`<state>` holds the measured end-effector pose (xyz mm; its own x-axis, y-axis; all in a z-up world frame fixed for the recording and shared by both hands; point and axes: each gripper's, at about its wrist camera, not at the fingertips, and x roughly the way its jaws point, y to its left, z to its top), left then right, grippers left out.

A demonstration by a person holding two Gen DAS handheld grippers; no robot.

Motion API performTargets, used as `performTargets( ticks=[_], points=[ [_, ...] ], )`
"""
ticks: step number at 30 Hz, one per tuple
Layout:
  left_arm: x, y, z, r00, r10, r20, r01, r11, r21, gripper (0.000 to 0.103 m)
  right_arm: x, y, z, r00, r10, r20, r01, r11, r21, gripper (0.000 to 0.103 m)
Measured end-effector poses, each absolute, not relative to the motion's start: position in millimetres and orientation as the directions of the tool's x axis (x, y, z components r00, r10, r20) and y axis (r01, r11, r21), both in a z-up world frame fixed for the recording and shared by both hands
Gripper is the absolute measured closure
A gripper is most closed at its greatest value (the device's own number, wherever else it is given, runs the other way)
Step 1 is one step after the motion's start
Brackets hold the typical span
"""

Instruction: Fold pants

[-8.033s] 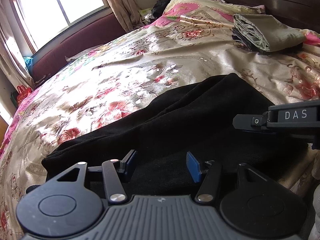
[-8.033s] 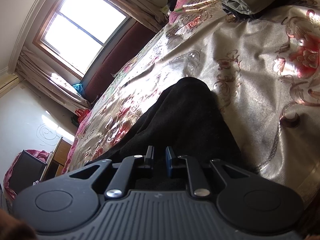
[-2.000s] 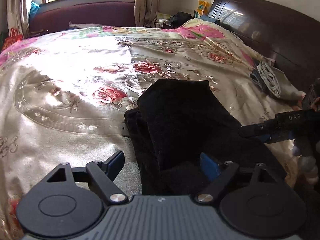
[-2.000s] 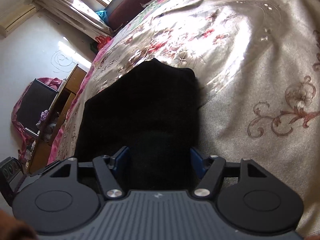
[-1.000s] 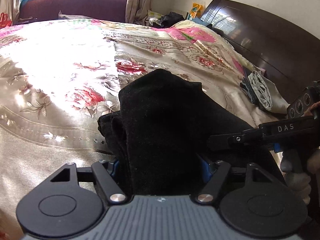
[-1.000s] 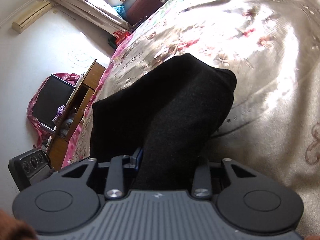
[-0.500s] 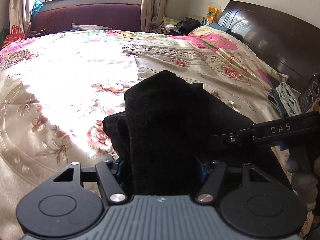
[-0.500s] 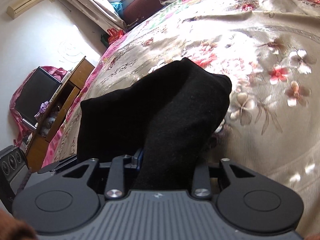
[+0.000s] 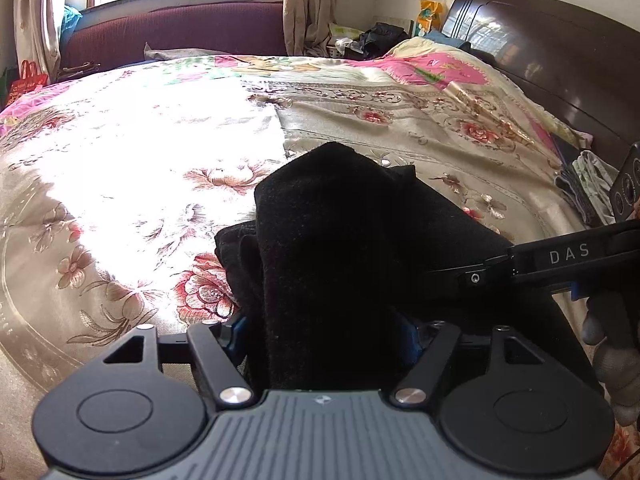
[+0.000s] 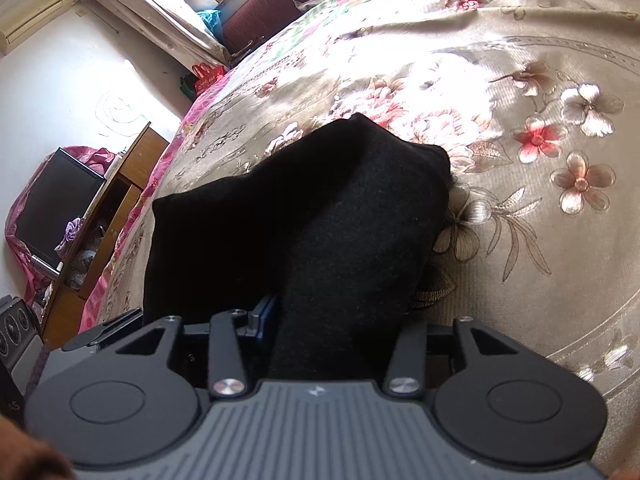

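Nearest the left wrist camera, the left black two-finger gripper is clamped on a thick bundle of the black, soft, fleecy pants, which fill the gap between its blue-padded fingers. In the right wrist view, the right black two-finger gripper likewise pinches a wad of the same pants. The pants are folded into a bulky stack that rises from the grippers and droops onto the shiny cream bedspread with red and pink flowers. Judging from this, the loose lower layers poking out on the left could slide apart or unfold if either grip slackens or the two grippers pull unevenly. Beyond the stack, the bedspread lies open and sunlit, giving wide room forward and left. Farther right, a folded grey-green cloth pile sits near the dark wooden headboard, limiting that side.
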<state>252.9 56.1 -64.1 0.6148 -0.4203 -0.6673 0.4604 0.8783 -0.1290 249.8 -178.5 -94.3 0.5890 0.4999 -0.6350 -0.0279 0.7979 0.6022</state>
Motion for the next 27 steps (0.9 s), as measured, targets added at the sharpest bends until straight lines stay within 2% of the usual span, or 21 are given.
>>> performTargets(
  ticks=[7, 11, 15, 22, 27],
  points=[
    [230.8, 61.1, -52.2, 0.668, -0.378, -0.641, 0.444, 0.894, -0.064, 0.016, 211.0, -179.6, -80.2, 0.644, 0.405, -0.649, 0.003, 0.847, 0.532, 0.053],
    [218.1, 61.6, -44.0, 0.693, -0.339, -0.636, 0.427, 0.904, -0.018, 0.016, 198.1, -192.2, -76.9, 0.646, 0.397, -0.652, 0.033, 0.838, 0.544, 0.050],
    [211.6, 61.8, -31.8, 0.702, -0.331, -0.630, 0.404, 0.914, -0.030, 0.016, 188.8, -214.8, -66.4, 0.672, 0.325, -0.665, 0.116, 0.841, 0.529, 0.049],
    [195.2, 57.4, -14.1, 0.743, -0.296, -0.601, 0.360, 0.933, -0.014, 0.010, 137.0, -182.1, -13.8, 0.749, 0.290, -0.596, -0.036, 0.916, 0.400, 0.049],
    [174.9, 50.8, -6.4, 0.770, -0.273, -0.577, 0.343, 0.939, 0.013, 0.004, 114.0, -148.2, -7.7, 0.758, 0.293, -0.583, -0.082, 0.929, 0.360, 0.049]
  ],
)
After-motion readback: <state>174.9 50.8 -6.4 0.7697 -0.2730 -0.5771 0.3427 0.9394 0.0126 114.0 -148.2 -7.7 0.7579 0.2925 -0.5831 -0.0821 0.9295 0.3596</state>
